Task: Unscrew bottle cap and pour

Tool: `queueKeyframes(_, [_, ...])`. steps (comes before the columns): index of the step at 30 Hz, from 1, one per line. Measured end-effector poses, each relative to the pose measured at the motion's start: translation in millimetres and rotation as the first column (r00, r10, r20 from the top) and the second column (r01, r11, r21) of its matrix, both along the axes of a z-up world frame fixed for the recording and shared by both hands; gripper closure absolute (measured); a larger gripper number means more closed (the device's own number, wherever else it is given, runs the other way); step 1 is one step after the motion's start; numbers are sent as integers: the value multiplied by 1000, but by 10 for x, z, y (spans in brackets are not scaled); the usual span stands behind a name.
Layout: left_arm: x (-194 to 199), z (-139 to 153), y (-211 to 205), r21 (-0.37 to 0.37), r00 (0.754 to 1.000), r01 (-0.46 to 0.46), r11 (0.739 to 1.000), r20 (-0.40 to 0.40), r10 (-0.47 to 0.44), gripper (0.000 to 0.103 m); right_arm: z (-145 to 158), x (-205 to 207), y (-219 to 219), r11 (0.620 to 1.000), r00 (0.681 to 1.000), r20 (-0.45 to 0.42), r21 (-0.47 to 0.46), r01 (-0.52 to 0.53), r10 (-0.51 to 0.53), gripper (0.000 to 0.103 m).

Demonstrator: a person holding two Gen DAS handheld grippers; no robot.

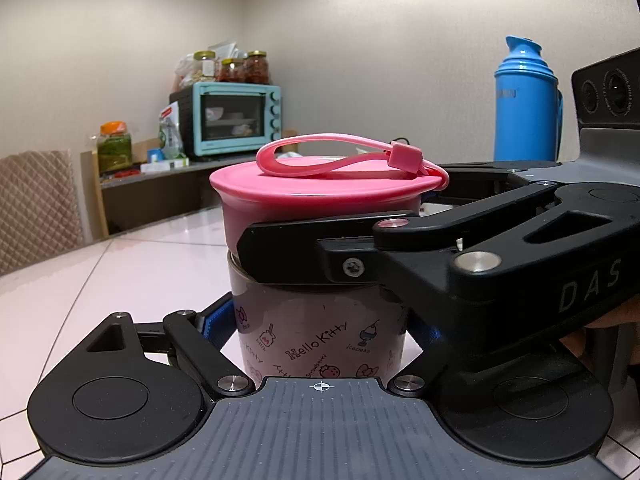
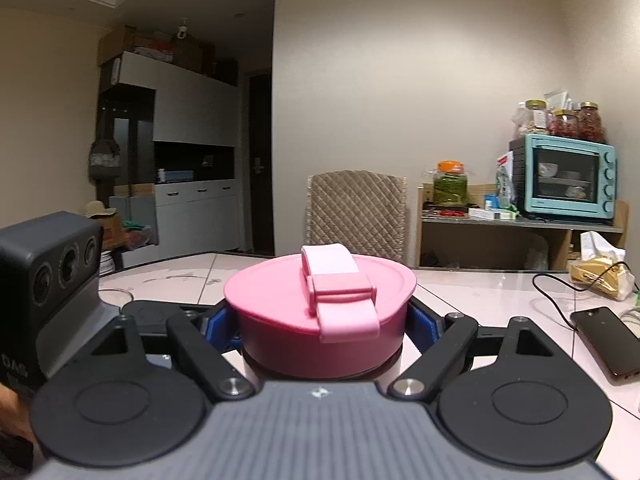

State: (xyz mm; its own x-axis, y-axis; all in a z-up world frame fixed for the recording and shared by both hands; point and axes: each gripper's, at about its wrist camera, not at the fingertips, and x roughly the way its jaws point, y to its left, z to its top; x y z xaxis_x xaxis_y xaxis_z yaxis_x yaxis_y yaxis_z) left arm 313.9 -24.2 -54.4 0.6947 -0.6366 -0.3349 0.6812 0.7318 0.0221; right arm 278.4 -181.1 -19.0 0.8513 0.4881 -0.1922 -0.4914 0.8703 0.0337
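Gripped low on printed bottle by left gripper, upright on tiled table; clamped across pink cap by right gripper; judged rigid, smooth, probably slippery; best taken at cap's side wall, below loose strap.

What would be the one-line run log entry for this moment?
left hand-held gripper: shut on Hello Kitty bottle | right hand-held gripper: shut on pink cap | cap on

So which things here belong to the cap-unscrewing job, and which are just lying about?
In use: Hello Kitty bottle, pink cap, left hand-held gripper, right hand-held gripper.
Lying about: blue thermos, toaster oven, phone, food jars.
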Motion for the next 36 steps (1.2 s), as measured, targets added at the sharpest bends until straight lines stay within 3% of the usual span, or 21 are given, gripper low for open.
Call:
queueKeyframes(15, [-4, 0, -6, 0, 1000, -2, 1000, 0, 2, 13, 19, 221, -267, 968, 968, 12, 0, -251, 251, 18])
queueKeyframes(22, [-6, 0, -7, 0, 1000, -2, 1000, 0, 2, 13, 28, 338, -402, 930, 930, 16, 7, -367, 367, 18])
queueKeyframes(28, [-9, 0, -10, 0, 1000, -2, 1000, 0, 2, 13, 28, 480, -529, 876, 877, 19, 21, -481, 481, 18])
queueKeyframes(36, [-9, 1, -10, 0, 1000, -3, 1000, 0, 3, 13, 65, 488, -563, 865, 865, 20, 29, -501, 501, 17])
